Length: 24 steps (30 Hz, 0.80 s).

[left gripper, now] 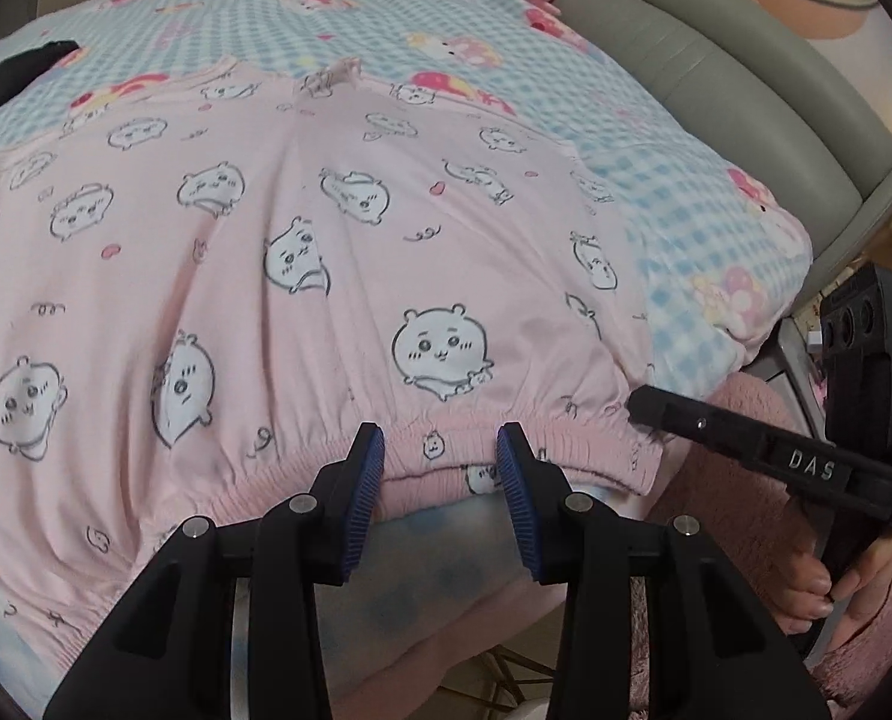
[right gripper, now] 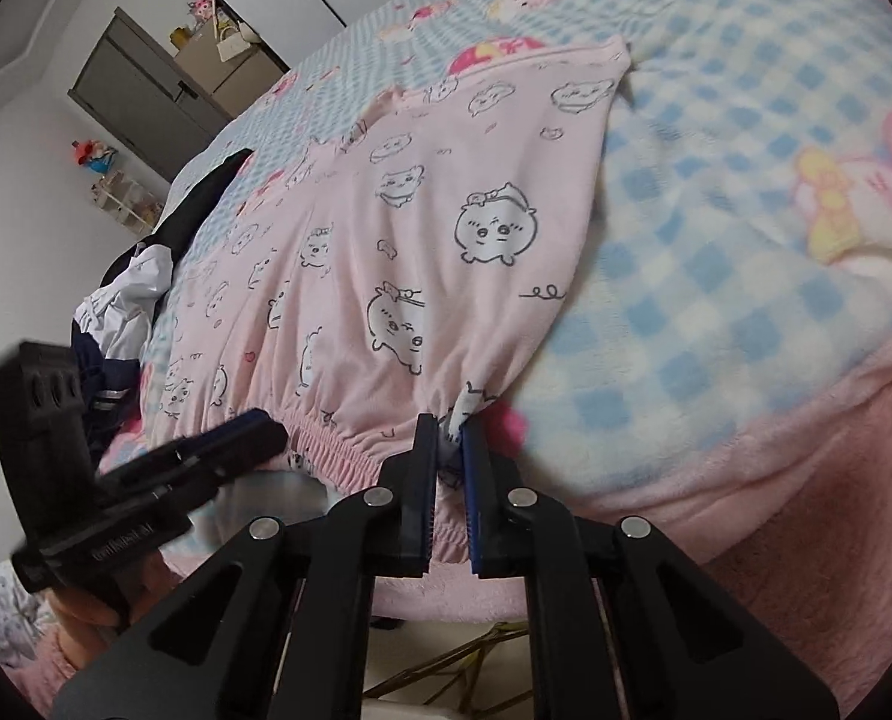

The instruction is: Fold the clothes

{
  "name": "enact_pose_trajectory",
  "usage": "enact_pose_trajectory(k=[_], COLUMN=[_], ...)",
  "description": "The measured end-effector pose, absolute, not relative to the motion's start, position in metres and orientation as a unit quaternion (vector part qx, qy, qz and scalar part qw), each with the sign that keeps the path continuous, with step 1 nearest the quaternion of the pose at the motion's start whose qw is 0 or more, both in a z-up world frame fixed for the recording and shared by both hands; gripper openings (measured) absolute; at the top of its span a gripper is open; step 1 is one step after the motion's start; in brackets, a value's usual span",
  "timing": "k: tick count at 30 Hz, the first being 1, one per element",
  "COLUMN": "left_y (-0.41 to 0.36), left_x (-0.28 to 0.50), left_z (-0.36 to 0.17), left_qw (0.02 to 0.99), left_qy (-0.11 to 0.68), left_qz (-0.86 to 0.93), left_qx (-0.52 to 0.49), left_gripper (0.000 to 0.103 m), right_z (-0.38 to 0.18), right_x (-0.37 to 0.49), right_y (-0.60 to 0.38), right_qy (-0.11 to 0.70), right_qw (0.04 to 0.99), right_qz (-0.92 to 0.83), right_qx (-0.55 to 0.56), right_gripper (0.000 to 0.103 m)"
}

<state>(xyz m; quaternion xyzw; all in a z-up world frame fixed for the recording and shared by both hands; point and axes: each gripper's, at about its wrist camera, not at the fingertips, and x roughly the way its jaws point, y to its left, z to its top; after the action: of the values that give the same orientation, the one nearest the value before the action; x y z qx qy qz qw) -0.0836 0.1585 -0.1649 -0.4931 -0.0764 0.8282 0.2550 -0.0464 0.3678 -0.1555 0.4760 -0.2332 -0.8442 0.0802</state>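
Observation:
A pink garment (left gripper: 326,240) printed with white cartoon animals lies spread on a blue checked blanket (left gripper: 386,18), its elastic waistband (left gripper: 566,438) at the near bed edge. My left gripper (left gripper: 440,462) is open, one blue pad on each side of a stretch of waistband. The right gripper (left gripper: 641,405) meets the waistband's right corner. In the right wrist view the right gripper (right gripper: 446,444) is shut on that corner of the pink garment (right gripper: 386,240). The left gripper (right gripper: 263,429) shows at the waistband (right gripper: 338,444) further left.
A heap of dark and white clothes (right gripper: 134,300) lies at the bed's far left, seen as a black garment (left gripper: 20,72). A grey padded bed frame (left gripper: 716,72) runs along the right. A hand (left gripper: 830,588) in a fluffy pink sleeve holds the right gripper.

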Motion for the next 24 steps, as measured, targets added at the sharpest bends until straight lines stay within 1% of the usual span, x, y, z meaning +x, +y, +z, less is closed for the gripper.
enact_pose_trajectory(k=[2, 3, 4, 5, 6, 7, 9, 10, 11, 12, 14, 16, 19, 20, 22, 23, 24], left_y=[0.154, 0.152, 0.15, 0.148, 0.148, 0.148, 0.149, 0.149, 0.15, 0.15, 0.151, 0.15, 0.15, 0.151, 0.157, 0.162, 0.167], left_x=[-0.083, -0.082, -0.082, -0.081, -0.081, -0.08, -0.078, -0.077, -0.076, -0.075, -0.073, -0.072, -0.07, -0.07, -0.073, -0.075, -0.078], left_z=[-0.169, -0.17, -0.172, -0.173, -0.175, -0.177, -0.181, -0.183, -0.185, -0.187, -0.187, -0.185, -0.177, -0.171, -0.159, -0.153, -0.148], left_qw=[0.257, 0.259, 0.261, 0.264, 0.266, 0.269, 0.275, 0.278, 0.281, 0.284, 0.284, 0.285, 0.288, 0.292, 0.3, 0.304, 0.307], left_qy=[-0.088, -0.095, -0.101, -0.108, -0.111, -0.112, -0.113, -0.114, -0.115, -0.116, -0.111, -0.109, -0.108, -0.107, -0.103, -0.099, -0.092], left_qz=[0.825, 0.823, 0.82, 0.819, 0.818, 0.816, 0.812, 0.81, 0.808, 0.806, 0.807, 0.809, 0.812, 0.815, 0.822, 0.825, 0.828], left_qx=[-0.496, -0.497, -0.498, -0.498, -0.498, -0.5, -0.502, -0.504, -0.505, -0.507, -0.505, -0.503, -0.496, -0.489, -0.474, -0.466, -0.46], left_gripper=[0.041, 0.041, 0.041, 0.041, 0.042, 0.042, 0.044, 0.045, 0.045, 0.045, 0.045, 0.045, 0.045, 0.045, 0.045, 0.045, 0.045], right_z=[-0.153, -0.153, -0.156, -0.158, -0.164, -0.167, -0.174, -0.174, -0.174, -0.172, -0.165, -0.158, -0.149, -0.146, -0.147, -0.147, -0.148], right_x=[-0.05, -0.054, -0.059, -0.06, -0.06, -0.058, -0.055, -0.054, -0.054, -0.053, -0.049, -0.044, -0.034, -0.032, -0.037, -0.039, -0.042], right_y=[0.364, 0.359, 0.354, 0.353, 0.352, 0.354, 0.359, 0.361, 0.364, 0.365, 0.368, 0.371, 0.386, 0.392, 0.392, 0.392, 0.392], right_qy=[-0.231, -0.226, -0.213, -0.204, -0.203, -0.214, -0.236, -0.243, -0.251, -0.245, -0.222, -0.209, -0.249, -0.263, -0.255, -0.25, -0.246], right_qw=[0.092, 0.099, 0.101, 0.093, 0.082, 0.08, 0.076, 0.073, 0.069, 0.058, 0.022, -0.005, -0.003, -0.003, -0.005, -0.006, -0.007], right_qz=[-0.844, -0.843, -0.838, -0.834, -0.828, -0.826, -0.821, -0.821, -0.821, -0.826, -0.837, -0.844, -0.848, -0.85, -0.852, -0.854, -0.855], right_qx=[0.475, 0.479, 0.492, 0.504, 0.516, 0.516, 0.515, 0.512, 0.508, 0.505, 0.499, 0.493, 0.468, 0.457, 0.456, 0.456, 0.456], right_gripper=[0.008, 0.009, 0.015, 0.027, 0.032, 0.032, 0.032, 0.03, 0.018, 0.011, 0.006, 0.006, 0.007, 0.009, 0.011, 0.015, 0.016])
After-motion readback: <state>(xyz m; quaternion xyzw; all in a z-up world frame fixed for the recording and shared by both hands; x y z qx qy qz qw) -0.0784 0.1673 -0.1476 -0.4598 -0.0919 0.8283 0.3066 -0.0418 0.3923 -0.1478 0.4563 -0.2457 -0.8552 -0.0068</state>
